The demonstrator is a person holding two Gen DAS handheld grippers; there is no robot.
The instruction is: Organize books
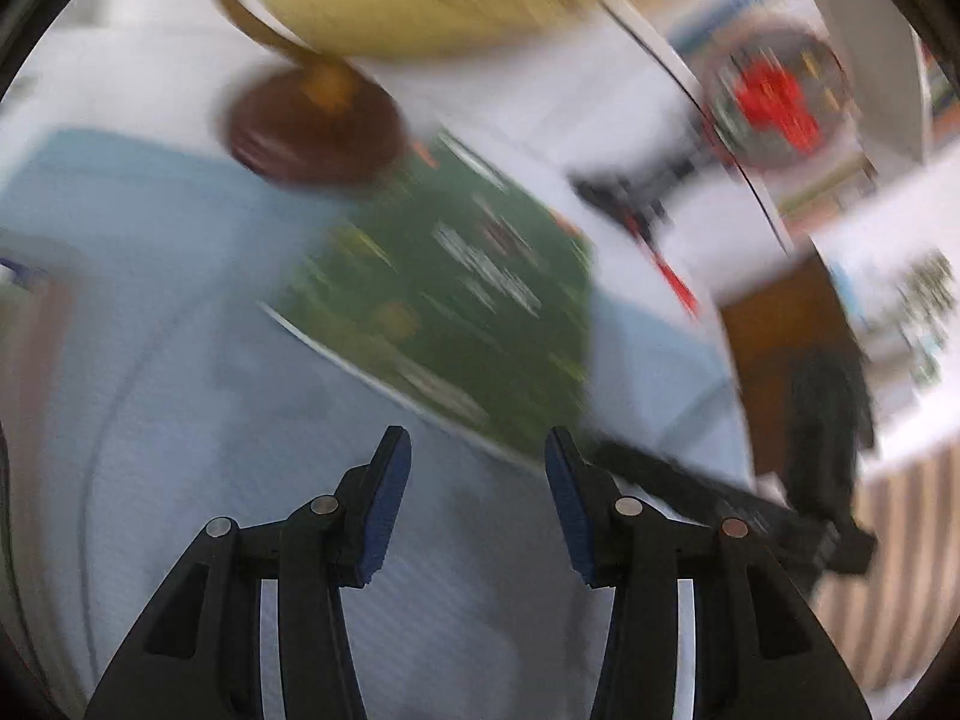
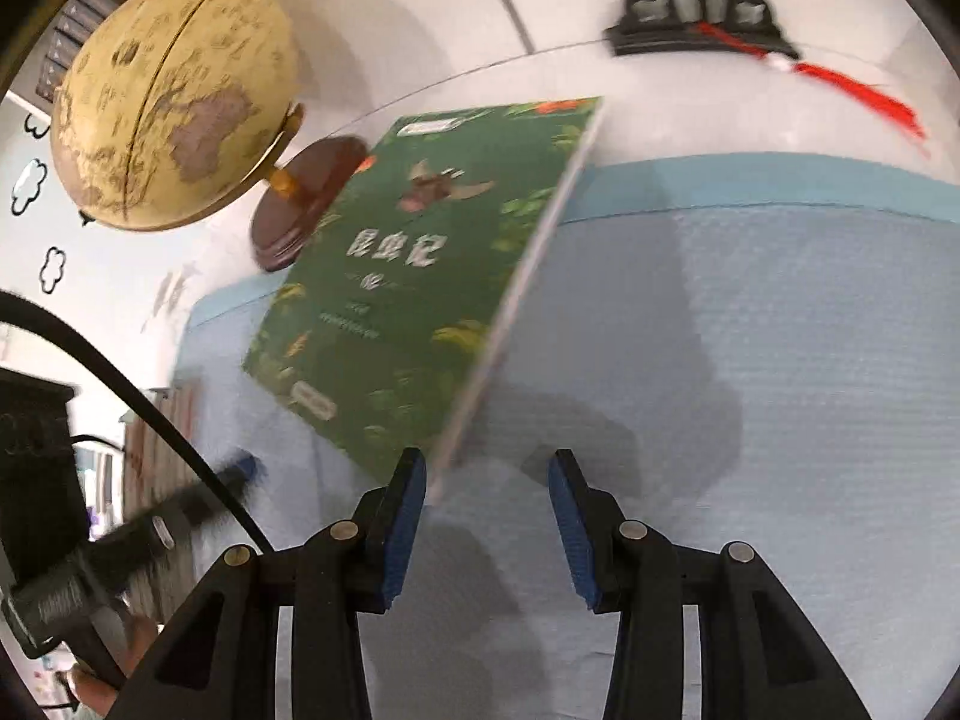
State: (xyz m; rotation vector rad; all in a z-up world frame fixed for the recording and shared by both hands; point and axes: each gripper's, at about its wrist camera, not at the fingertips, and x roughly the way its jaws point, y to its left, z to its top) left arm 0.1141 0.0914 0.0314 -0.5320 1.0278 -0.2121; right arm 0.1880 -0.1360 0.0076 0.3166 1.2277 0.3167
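Green book (image 2: 414, 276) is lying flat on the blue mat (image 2: 780, 360), nothing shelved; left gripper (image 1: 478, 501) and right gripper (image 2: 487, 519) are hovering part-open, empty.

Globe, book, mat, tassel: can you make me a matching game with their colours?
Things:
1. globe
2. book
3. mat
4. tassel

Colours:
a. light blue
b. red
c. yellowish tan
d. green

Pairs: 1-c, 2-d, 3-a, 4-b
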